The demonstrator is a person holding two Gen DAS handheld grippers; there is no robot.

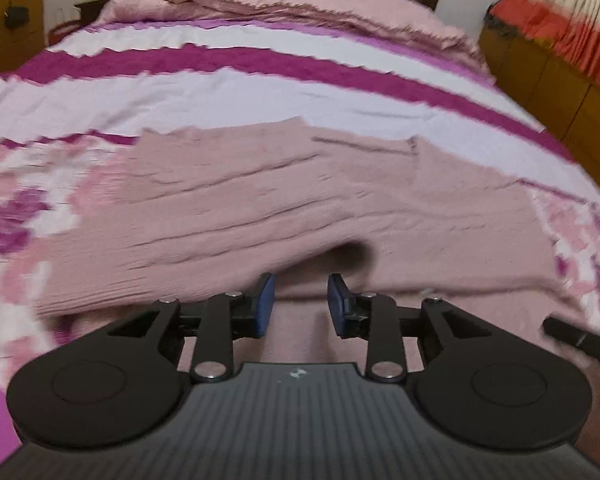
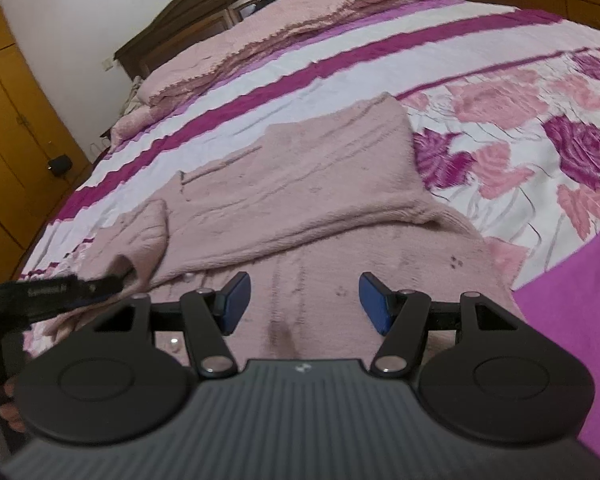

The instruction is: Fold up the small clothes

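Left tool (image 1: 300,300) and right tool (image 2: 305,300), jaws apart, hover over a pink garment (image 2: 300,184) on the bed (image 2: 500,80).

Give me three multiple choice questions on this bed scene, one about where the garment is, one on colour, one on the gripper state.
1. Where does the pink fleece garment lie?
A. on the bedspread
B. on a chair
C. on the floor

2. What colour are the right gripper pads?
A. red
B. blue
C. white

3. How is the left gripper?
A. shut on a sock
B. shut on a hanger
C. open, holding nothing

Key: 1 A, it is spread over the floral cover; 2 B, both pads show blue; 3 C, a clear gap shows between its fingers.
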